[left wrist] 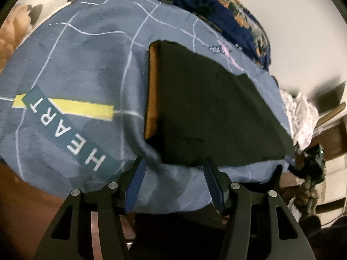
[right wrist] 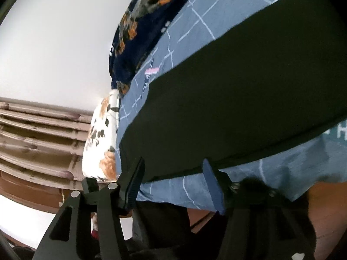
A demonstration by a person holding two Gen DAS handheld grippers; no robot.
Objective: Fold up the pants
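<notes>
Both grippers spread and empty at the near edge of the bed, dark pants lying folded just ahead.

The left gripper (left wrist: 173, 162) has its jaws apart with nothing between them, its fingertips just short of the near hem of the pants (left wrist: 216, 108). The right gripper (right wrist: 173, 164) is likewise spread and holds nothing, poised at the long near edge of the pants (right wrist: 238, 97). The pants lie flat on the blue blanket (left wrist: 76, 65), near the bed's front edge, with a tan strip showing along their left side. For the next fold, I judge each gripper should pinch a near corner fully, both layers, then lift evenly. There is open blanket to the left; the patterned pillow (left wrist: 227, 10) crowds the far edge.
</notes>
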